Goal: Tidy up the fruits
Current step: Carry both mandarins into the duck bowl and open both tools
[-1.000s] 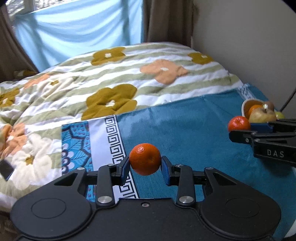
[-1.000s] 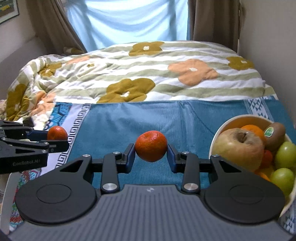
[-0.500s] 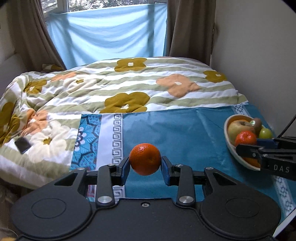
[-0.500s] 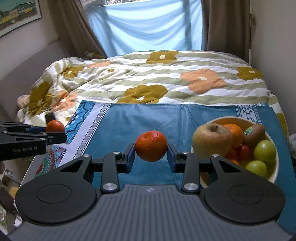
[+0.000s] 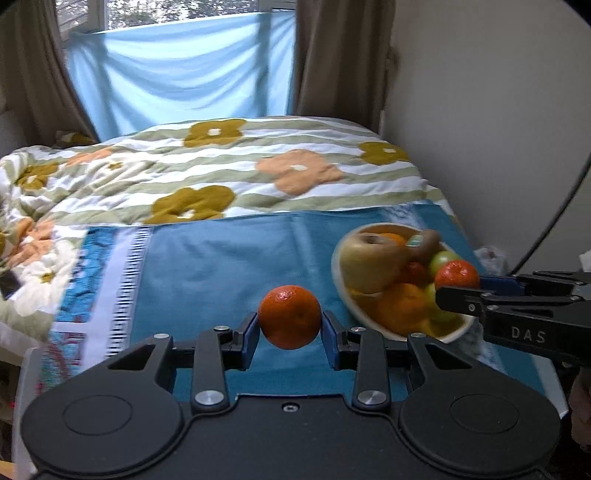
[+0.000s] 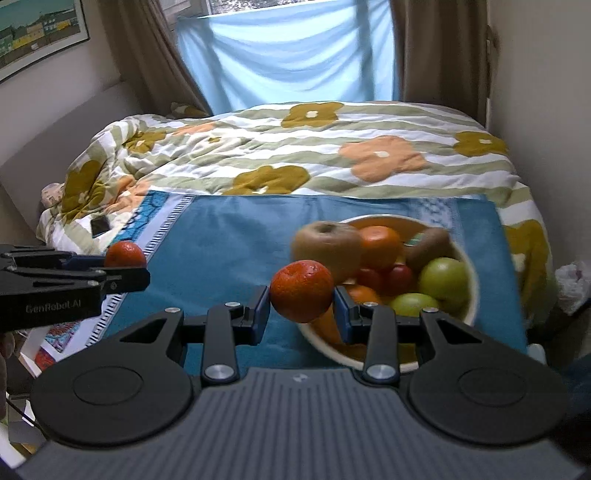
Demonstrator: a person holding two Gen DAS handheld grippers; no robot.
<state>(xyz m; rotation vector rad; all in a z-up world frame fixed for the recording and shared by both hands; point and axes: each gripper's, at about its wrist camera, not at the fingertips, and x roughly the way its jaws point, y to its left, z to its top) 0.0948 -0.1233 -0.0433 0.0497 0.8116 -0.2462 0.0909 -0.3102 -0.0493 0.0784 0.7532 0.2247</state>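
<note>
Orange fruit fills both grippers: my left gripper (image 5: pixel 290 328) pinches one mandarin (image 5: pixel 290 317), and my right gripper (image 6: pixel 302 308) pinches a second mandarin (image 6: pixel 302 290), each squeezed between blue pads and clear of the cloth. I judge this as the carry step, both fruits lifted and on their way to the bowl (image 6: pixel 469 269). In the right view the second mandarin hangs over the bowl's near rim; in the left view the first sits just left of the bowl (image 5: pixel 341 280), above bare cloth.

Next I need to bring each fruit over a free spot in the bowl, lower it, and spread the pads gently. The bowl is already heaped with an apple (image 6: pixel 327 245), green fruits, a kiwi and oranges, so a dropped mandarin could roll off.

Blue cloth (image 5: pixel 221 266) covers the surface, patterned at its left edge. Beyond lies a flowered quilt (image 6: pixel 332 147), then brown curtains, a window draped in pale blue, and a framed picture (image 6: pixel 37 33).
</note>
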